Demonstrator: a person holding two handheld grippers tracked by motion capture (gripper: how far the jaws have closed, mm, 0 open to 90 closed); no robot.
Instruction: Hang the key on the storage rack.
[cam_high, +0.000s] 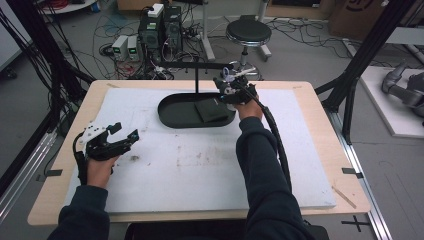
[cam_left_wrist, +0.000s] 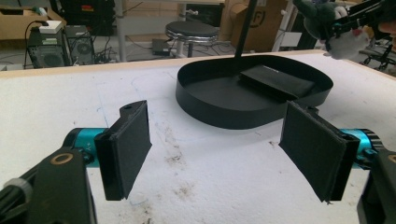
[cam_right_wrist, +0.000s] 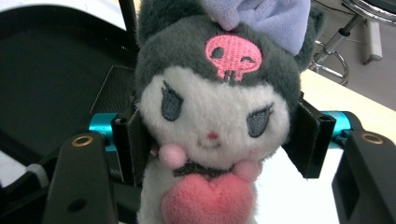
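The right gripper (cam_high: 231, 86) grasps a plush toy (cam_right_wrist: 212, 116), and its two jaws press on the sides of the toy's head. In the right gripper view the toy faces the camera: it has a dark grey hood with a pink skull mark, a lilac bow (cam_right_wrist: 261, 16) on top, a white face, and a pink heart (cam_right_wrist: 210, 198) in front of its body. In the high view this gripper is at the far side of the tabletop (cam_high: 200, 170), above the right end of a black oval tray (cam_high: 172, 112), and the toy appears there as a small pale shape at the gripper's tip. Whether the toy touches the tray I cannot tell; in the left gripper view it hangs clearly above the tray's far right rim. Inside the tray lies a flat black pad (cam_left_wrist: 278, 81), towards its right side, and a thin black post (cam_high: 196, 80) stands just behind the tray. The left gripper (cam_high: 122, 132) is released: its jaws stand wide apart with nothing between them, and the black pads (cam_left_wrist: 128, 144) face each other over the bare white surface. It is near the left edge of the tabletop, well apart from the tray and the toy, and it points towards the tray. The white surface has some brown stains in the middle.
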